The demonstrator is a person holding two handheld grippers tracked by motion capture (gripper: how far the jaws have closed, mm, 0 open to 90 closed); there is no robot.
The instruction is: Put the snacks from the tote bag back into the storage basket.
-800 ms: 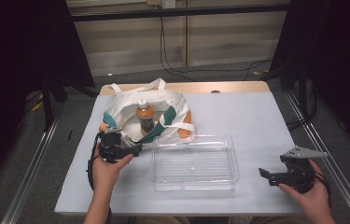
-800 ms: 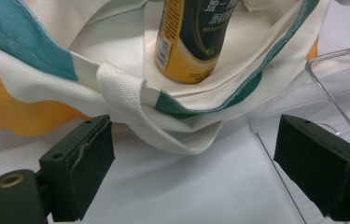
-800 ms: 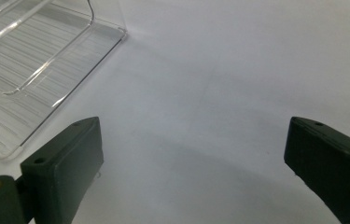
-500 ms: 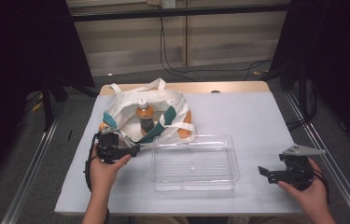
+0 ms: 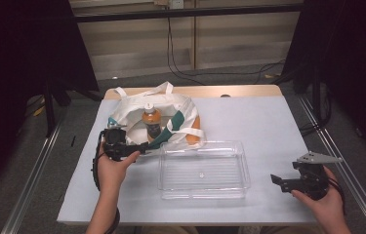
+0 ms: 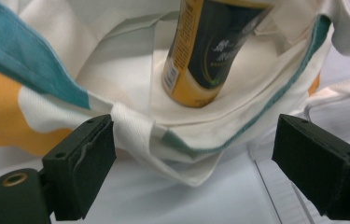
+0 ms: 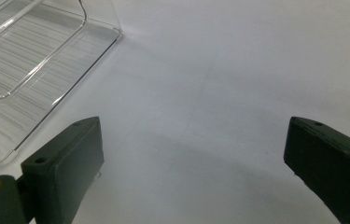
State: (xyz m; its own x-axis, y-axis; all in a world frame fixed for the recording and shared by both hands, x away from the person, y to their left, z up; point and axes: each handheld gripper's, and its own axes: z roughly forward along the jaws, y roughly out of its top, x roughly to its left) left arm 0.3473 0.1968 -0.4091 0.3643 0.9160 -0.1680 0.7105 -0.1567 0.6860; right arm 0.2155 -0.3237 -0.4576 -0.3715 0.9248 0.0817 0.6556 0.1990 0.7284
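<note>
Tote bag (image 5: 171, 122) (white w/ teal + orange patches) lies at rear-left of table (image 5: 268, 126), mouth open toward the front. Bottle (image 5: 151, 122), orange cap, dark label, sits inside the bag; in left gripper view the bottle (image 6: 205, 51) stands just behind the bag's rim (image 6: 182, 154).

Left gripper (image 5: 144, 147) is at the bag's front edge, jaws spread wide. In left gripper view the bag's white strap (image 6: 133, 128) touches the inner face of the left-hand jaw; the other jaw is clear of the cloth, so nothing clamped. Left gripper (image 6: 193, 158) straddles the rim w/ bottle beyond it.

Clear plastic tray (image 5: 202, 168) sits just right of the bag, mid-table, nothing in it.

Right gripper (image 5: 277, 181) is well apart, near front-right table corner, held in right hand (image 5: 324, 204). Jaws wide open, gripping nothing; right gripper (image 7: 193, 158) sits over bare table, tray corner (image 7: 102, 28) up-left
</note>
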